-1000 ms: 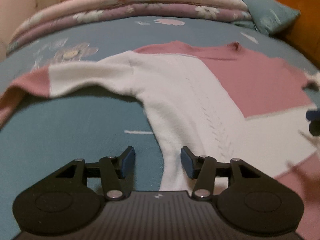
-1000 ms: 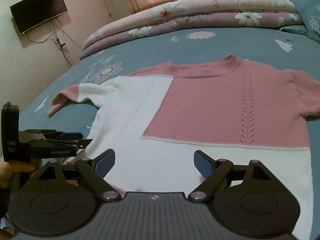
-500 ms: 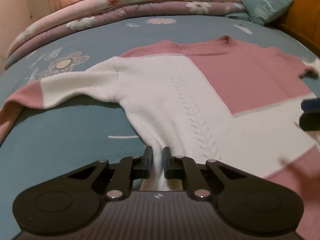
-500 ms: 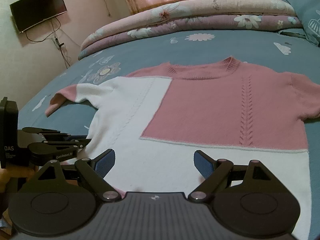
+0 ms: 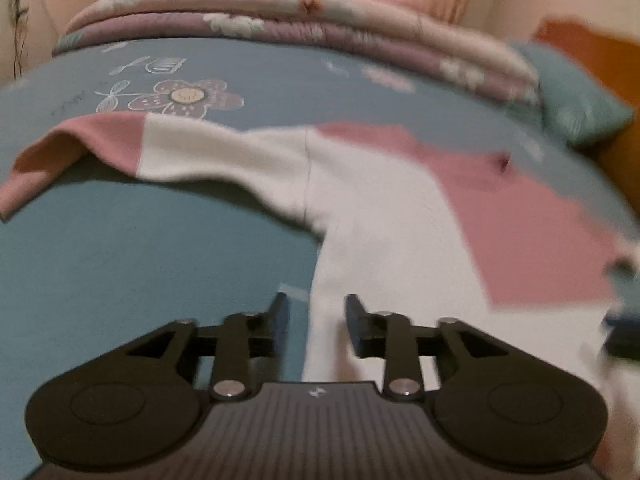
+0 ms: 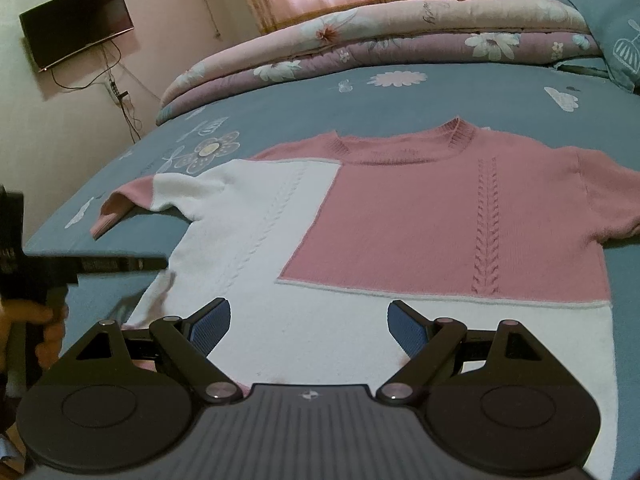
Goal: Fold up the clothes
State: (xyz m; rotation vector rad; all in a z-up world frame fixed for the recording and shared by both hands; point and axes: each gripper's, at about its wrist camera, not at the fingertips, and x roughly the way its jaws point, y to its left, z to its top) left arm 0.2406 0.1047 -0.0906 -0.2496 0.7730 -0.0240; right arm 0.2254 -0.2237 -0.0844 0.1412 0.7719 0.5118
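Two grippers: both over the near hem of one sweater, seen from wrist cams.
Sweater [image 6: 400,232]: pink-and-white knit, short sleeves, spread flat face-up on a blue floral bedsheet [image 6: 304,112]; neckline toward 12 o'clock, hem toward 6.
Sweater, left cam [image 5: 384,216]: blurred; white side panel runs from 6 up to centre, pink-cuffed sleeve stretches to 9 o'clock.
Left gripper [image 5: 316,320]: jaws part-open, have just been opening; sweater's white side edge lies between the pads, pads not pressing on it, nothing gripped.
Left gripper, right cam [image 6: 120,262]: blurred black bar at 9 o'clock, tip near the sweater's side edge; a hand [image 6: 36,328] holds it at 8.
Right gripper [image 6: 308,324]: jaws wide apart above the white hem band at 6 o'clock; nothing held.
Quilt [image 6: 360,44]: folded, pink/purple w/ flowers, along far bed edge at 12.
Pillow [image 5: 576,108]: teal, at 2 o'clock in left cam.
TV [image 6: 76,42]: wall-mounted, dark, at 10 o'clock.
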